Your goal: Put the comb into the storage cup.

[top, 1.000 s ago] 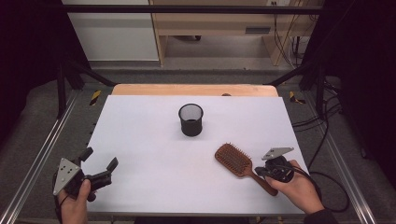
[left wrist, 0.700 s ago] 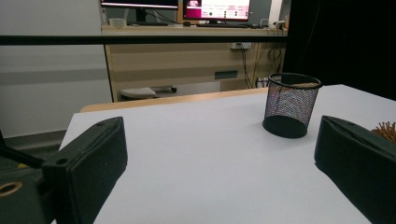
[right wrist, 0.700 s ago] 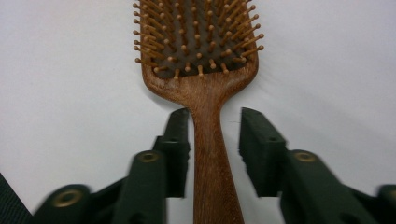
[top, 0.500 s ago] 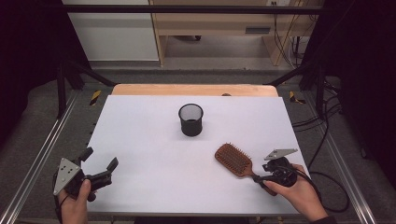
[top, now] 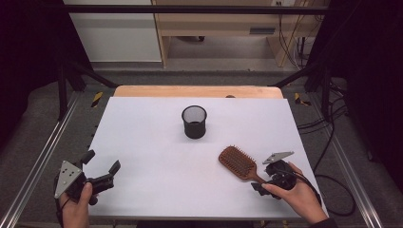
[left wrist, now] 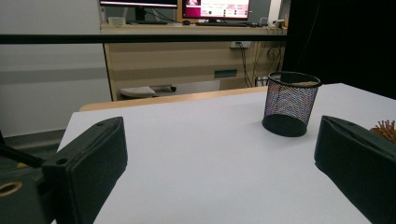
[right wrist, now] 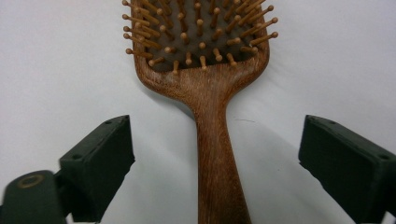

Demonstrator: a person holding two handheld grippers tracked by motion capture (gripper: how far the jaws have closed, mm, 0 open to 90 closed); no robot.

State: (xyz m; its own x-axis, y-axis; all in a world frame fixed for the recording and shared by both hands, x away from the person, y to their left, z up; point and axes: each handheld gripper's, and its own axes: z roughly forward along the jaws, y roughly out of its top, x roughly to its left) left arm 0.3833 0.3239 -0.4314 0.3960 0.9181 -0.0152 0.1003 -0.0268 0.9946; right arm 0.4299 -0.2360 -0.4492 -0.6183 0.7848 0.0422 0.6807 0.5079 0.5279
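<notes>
A wooden paddle hairbrush [top: 236, 162] lies bristles up on the white table [top: 157, 142], at the right front. My right gripper [top: 263, 178] sits at its handle end. In the right gripper view the handle [right wrist: 217, 154] runs up between the two jaws, with a gap on each side. The right gripper [right wrist: 215, 149] has just been opening and is open, with its pads off the wood. A black mesh cup [top: 194, 121] stands upright in the middle of the table. At the left front corner my left gripper [top: 102, 161] is open and empty, and it faces the cup [left wrist: 290, 103].
A wooden strip [top: 197, 91] borders the table's far edge. Metal rails [top: 43, 156] run along both sides, and cables [top: 332, 142] lie on the floor to the right. A desk [left wrist: 187, 56] stands beyond the table.
The right gripper's jaws have opened from around the brush handle. The brush lies where it was. The left gripper has not moved.
</notes>
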